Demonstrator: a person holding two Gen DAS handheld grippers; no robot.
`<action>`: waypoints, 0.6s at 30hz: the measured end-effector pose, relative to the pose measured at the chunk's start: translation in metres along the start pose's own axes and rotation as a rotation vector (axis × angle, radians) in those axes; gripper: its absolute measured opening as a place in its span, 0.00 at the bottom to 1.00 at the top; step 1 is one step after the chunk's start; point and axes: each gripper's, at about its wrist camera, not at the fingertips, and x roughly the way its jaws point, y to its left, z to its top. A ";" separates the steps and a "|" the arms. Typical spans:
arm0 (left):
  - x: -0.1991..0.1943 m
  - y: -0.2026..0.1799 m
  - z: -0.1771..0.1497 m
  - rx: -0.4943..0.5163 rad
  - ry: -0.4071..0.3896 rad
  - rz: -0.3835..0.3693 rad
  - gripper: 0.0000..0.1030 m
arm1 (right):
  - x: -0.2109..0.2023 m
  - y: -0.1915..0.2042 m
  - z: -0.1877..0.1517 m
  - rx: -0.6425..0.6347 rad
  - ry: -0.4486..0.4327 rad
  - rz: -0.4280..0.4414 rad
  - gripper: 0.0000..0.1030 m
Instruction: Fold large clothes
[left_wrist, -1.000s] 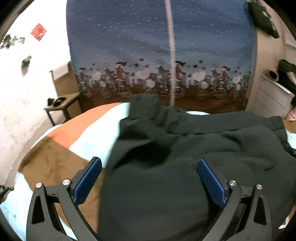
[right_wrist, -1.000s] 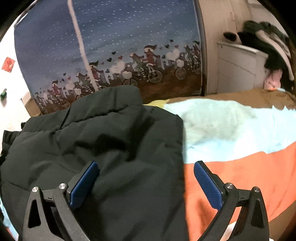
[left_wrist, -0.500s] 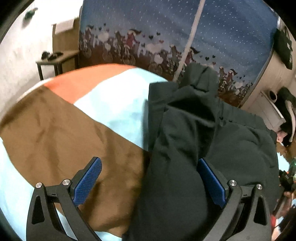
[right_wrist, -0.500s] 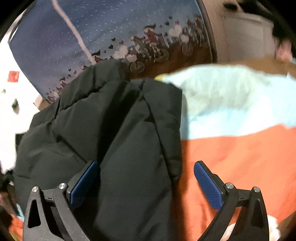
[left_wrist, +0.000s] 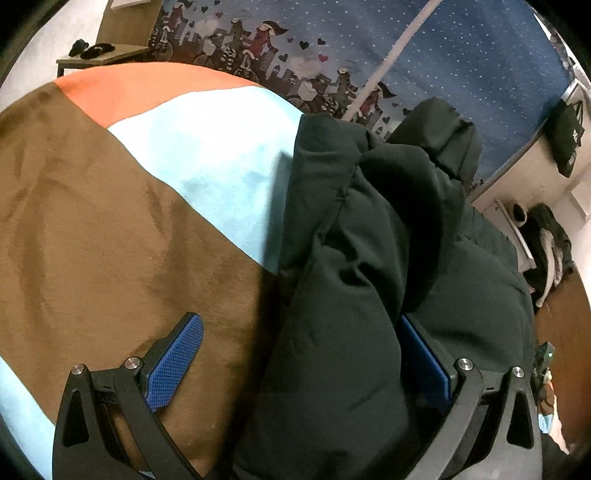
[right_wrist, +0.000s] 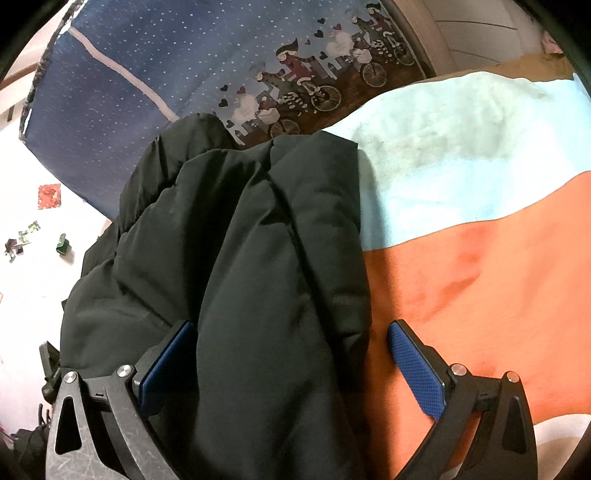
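A dark padded jacket (left_wrist: 369, 240) lies bunched on a bed with a brown, light-blue and orange cover (left_wrist: 110, 221). My left gripper (left_wrist: 306, 354) is open, its jaws wide apart astride the jacket's left edge, with a fold of the fabric lying between the fingers. In the right wrist view the jacket (right_wrist: 240, 240) fills the left and middle. My right gripper (right_wrist: 291, 363) is open and straddles the jacket's right edge, with the orange cover (right_wrist: 480, 295) beside it.
A blue curtain with a bicycle print (left_wrist: 443, 48) hangs behind the bed. A small wooden table (left_wrist: 99, 55) stands at the back left. White drawers with dark clothes on them (left_wrist: 546, 236) are at the right.
Both grippers have dropped and moved closer to the jacket's side edges. The jacket's sides now rise in folds between the open fingers. Both views have tilted.
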 end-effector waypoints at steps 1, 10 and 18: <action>0.001 0.000 0.000 -0.006 0.008 -0.014 0.99 | 0.003 0.000 0.002 -0.002 0.008 0.017 1.00; 0.009 0.001 0.010 -0.053 0.083 -0.119 0.98 | 0.014 0.001 0.001 0.014 0.086 0.155 1.00; 0.014 -0.010 0.015 -0.070 0.111 -0.125 0.81 | 0.013 0.009 -0.001 0.025 0.088 0.090 1.00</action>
